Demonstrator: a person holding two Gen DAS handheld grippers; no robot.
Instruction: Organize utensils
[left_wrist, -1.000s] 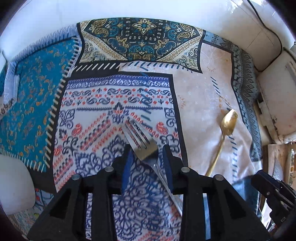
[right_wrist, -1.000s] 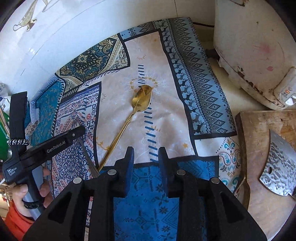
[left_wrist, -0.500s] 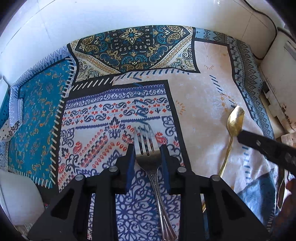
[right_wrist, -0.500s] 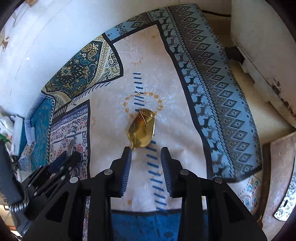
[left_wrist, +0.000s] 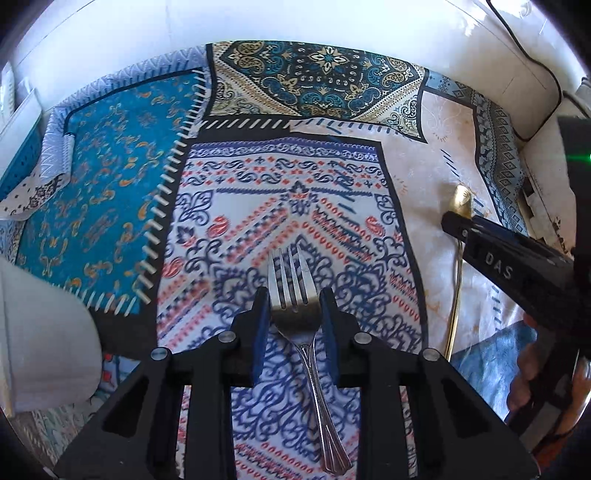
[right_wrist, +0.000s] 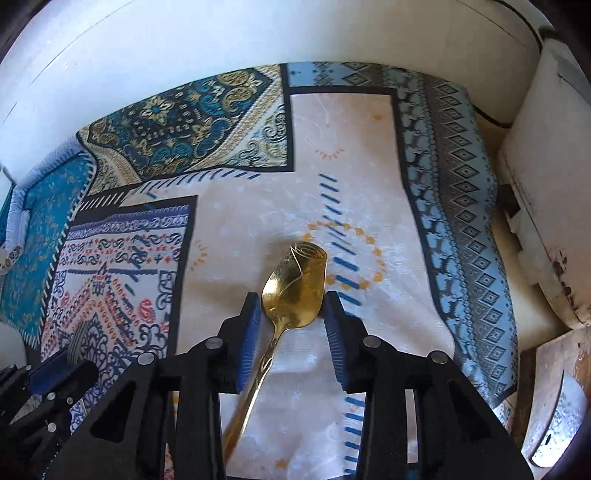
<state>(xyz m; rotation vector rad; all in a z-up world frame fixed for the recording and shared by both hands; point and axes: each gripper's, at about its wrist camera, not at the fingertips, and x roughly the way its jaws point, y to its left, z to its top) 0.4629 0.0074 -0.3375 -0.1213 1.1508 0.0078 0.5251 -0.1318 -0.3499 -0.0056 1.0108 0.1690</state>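
A silver fork (left_wrist: 295, 295) lies on the patterned cloth (left_wrist: 258, 192), tines pointing away. My left gripper (left_wrist: 294, 314) is open, its blue pads (left_wrist: 260, 325) on either side of the fork's head, close to its edges. A gold spoon (right_wrist: 295, 291) lies on the cream patch of the cloth. My right gripper (right_wrist: 291, 314) is open, its pads (right_wrist: 249, 325) on either side of the spoon's bowl. The spoon (left_wrist: 460, 221) and the right gripper (left_wrist: 509, 266) also show in the left wrist view.
A white wall (right_wrist: 184, 55) borders the cloth at the back. A white appliance (right_wrist: 546, 221) stands at the right. A wooden board (right_wrist: 554, 387) with a cleaver (right_wrist: 561, 424) lies at the lower right. A white object (left_wrist: 37, 332) sits at the left.
Both grippers moved forward and lower. The left one now has the fork's head between its pads; the right one moved over the spoon and now has its bowl between its pads.
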